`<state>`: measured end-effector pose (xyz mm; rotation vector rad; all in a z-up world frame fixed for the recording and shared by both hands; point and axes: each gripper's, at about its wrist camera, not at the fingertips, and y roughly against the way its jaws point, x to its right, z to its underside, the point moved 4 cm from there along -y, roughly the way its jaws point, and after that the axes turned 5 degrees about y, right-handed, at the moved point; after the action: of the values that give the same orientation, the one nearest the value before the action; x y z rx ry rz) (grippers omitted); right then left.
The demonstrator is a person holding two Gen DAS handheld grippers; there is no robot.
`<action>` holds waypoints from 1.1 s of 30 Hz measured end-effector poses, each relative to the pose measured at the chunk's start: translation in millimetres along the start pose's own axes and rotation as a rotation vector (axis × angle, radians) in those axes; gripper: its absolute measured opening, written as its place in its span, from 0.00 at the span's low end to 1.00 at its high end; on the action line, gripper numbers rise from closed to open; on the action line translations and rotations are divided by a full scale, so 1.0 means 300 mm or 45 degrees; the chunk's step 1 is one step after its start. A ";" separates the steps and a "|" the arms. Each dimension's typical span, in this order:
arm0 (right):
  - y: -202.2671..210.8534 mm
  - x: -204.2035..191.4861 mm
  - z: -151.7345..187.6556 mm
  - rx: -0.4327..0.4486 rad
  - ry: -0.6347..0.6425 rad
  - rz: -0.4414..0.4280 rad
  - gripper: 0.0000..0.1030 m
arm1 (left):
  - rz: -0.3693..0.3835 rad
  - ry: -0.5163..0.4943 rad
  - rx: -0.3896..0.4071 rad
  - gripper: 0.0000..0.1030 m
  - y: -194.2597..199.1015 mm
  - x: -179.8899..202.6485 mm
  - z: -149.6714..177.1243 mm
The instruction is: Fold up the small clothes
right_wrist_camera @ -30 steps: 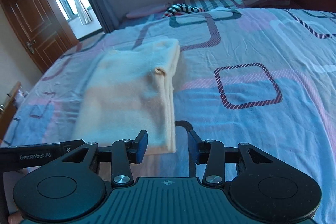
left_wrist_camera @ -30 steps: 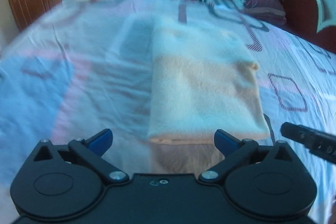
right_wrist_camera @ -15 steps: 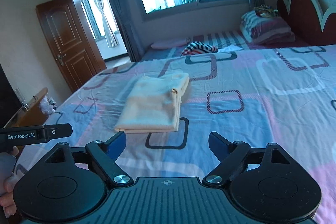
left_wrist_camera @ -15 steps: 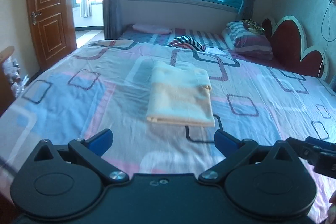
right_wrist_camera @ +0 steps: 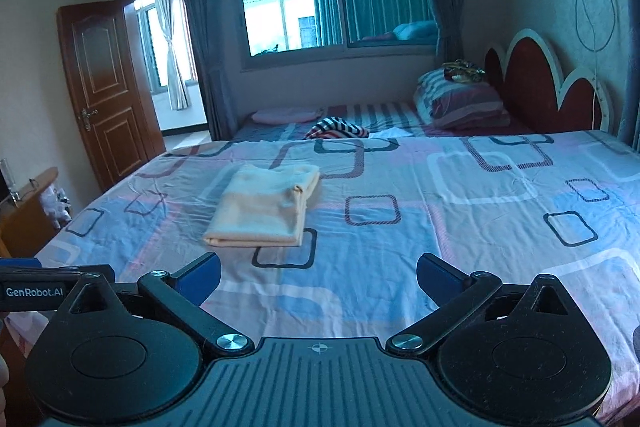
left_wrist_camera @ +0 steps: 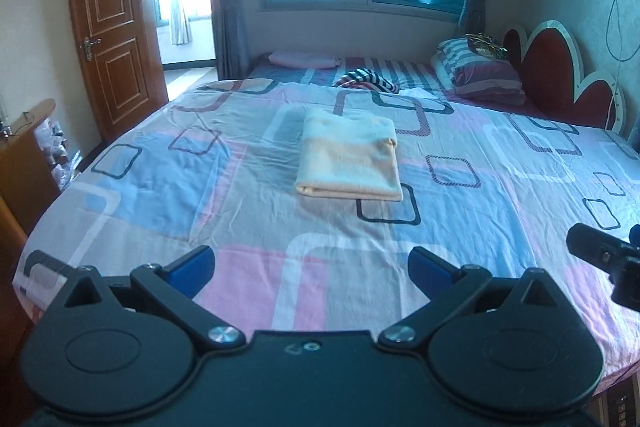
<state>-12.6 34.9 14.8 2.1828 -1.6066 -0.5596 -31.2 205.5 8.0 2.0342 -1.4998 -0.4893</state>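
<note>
A cream garment (left_wrist_camera: 350, 157) lies folded into a neat rectangle on the patterned bedsheet (left_wrist_camera: 248, 211), well ahead of both grippers. The right wrist view has the same folded garment (right_wrist_camera: 266, 207) left of centre. My left gripper (left_wrist_camera: 311, 263) is held wide open over the near part of the bed, nothing between its blue fingertips (left_wrist_camera: 192, 263). My right gripper (right_wrist_camera: 318, 273) has its jaws opening wide, and nothing is between them. Each gripper shows at the edge of the other's view.
A striped garment (left_wrist_camera: 366, 79) and a pink folded cloth (left_wrist_camera: 302, 59) lie at the far end of the bed. Stacked pillows (left_wrist_camera: 480, 71) rest against the red headboard (left_wrist_camera: 560, 75). A wooden door (left_wrist_camera: 112, 31) and low wooden furniture (left_wrist_camera: 24, 163) stand on the left.
Both grippers have pulled back and up from the folded garment, which now lies farther away. The right gripper's jaws went from nearly shut to wide open.
</note>
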 end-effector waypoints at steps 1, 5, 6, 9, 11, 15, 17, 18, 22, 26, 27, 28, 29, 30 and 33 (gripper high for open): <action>0.010 -0.002 0.006 0.005 0.000 -0.009 1.00 | -0.008 -0.005 0.001 0.99 0.008 0.001 0.008; 0.037 0.001 0.026 0.014 0.018 -0.012 1.00 | -0.011 -0.008 0.002 0.99 0.022 0.005 0.025; 0.041 0.001 0.029 0.018 0.022 -0.011 1.00 | -0.008 -0.006 -0.003 0.99 0.026 0.008 0.029; 0.045 0.009 0.030 0.022 0.022 -0.017 1.00 | -0.004 0.000 0.001 0.99 0.030 0.011 0.030; 0.046 0.011 0.029 0.023 0.015 -0.023 1.00 | -0.008 -0.005 0.010 0.99 0.036 0.013 0.029; 0.048 0.016 0.027 0.030 0.016 -0.028 1.00 | -0.006 -0.005 0.014 0.99 0.038 0.017 0.028; 0.047 0.019 0.029 0.032 0.018 -0.027 1.00 | -0.007 -0.003 0.015 0.99 0.040 0.019 0.026; 0.047 0.020 0.029 0.032 0.018 -0.028 1.00 | -0.010 -0.003 0.016 0.99 0.040 0.020 0.024; 0.044 0.022 0.029 0.031 0.014 -0.029 1.00 | -0.010 -0.003 0.016 0.99 0.040 0.022 0.023; 0.038 0.024 0.027 0.030 0.015 -0.020 1.00 | -0.014 -0.002 0.019 0.99 0.040 0.021 0.017; 0.033 0.024 0.026 0.027 0.014 -0.018 1.00 | -0.014 -0.002 0.019 0.99 0.040 0.021 0.014; 0.029 0.023 0.025 0.025 0.012 -0.017 1.00 | -0.013 -0.001 0.019 0.99 0.040 0.021 0.014; 0.026 0.022 0.029 0.023 0.010 -0.017 1.00 | -0.013 -0.001 0.020 0.99 0.041 0.021 0.013; 0.022 0.021 0.030 0.020 0.011 -0.017 1.00 | -0.014 -0.001 0.024 0.99 0.042 0.022 0.011; 0.013 0.017 0.036 0.013 0.013 -0.011 1.00 | -0.015 -0.003 0.029 0.99 0.045 0.021 0.002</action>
<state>-20.0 28.2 7.3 2.1980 -1.5989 -0.5431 -39.7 196.3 16.1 2.0621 -1.5022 -0.4814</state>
